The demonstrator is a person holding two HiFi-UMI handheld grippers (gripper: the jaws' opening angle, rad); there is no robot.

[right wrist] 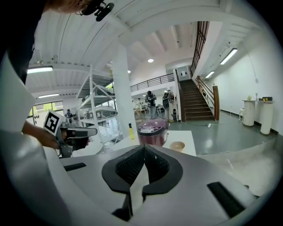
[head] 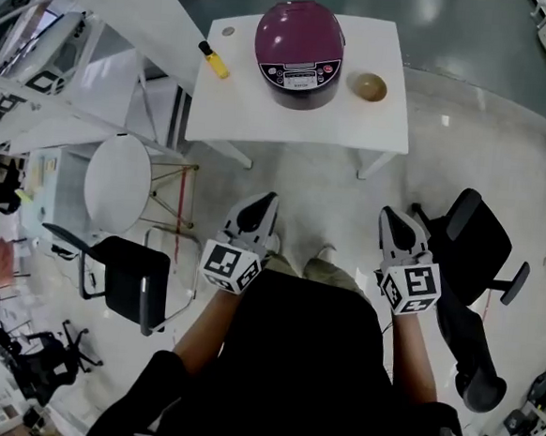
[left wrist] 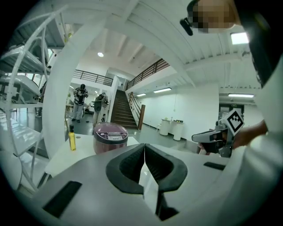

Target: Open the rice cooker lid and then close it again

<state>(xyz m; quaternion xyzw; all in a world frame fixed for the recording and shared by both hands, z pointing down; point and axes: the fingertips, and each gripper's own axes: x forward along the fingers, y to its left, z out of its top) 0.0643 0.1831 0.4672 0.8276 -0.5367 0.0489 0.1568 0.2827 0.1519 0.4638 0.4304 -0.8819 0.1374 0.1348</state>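
A purple rice cooker (head: 299, 52) with its lid down stands on a white table (head: 262, 117) well ahead of me. It shows small in the left gripper view (left wrist: 110, 137) and the right gripper view (right wrist: 153, 132). My left gripper (head: 259, 207) and right gripper (head: 398, 222) hang over the floor, short of the table, side by side. Both are shut with nothing between the jaws. The left gripper's jaws (left wrist: 144, 152) meet tip to tip, and so do the right gripper's (right wrist: 144, 154).
A yellow bottle (head: 213, 60) lies left of the cooker and a small wooden bowl (head: 368, 86) sits to its right. A black chair (head: 132, 281) and a round white stool (head: 118, 183) stand at my left, another black chair (head: 472, 256) at my right. White shelving (head: 41, 62) lines the left.
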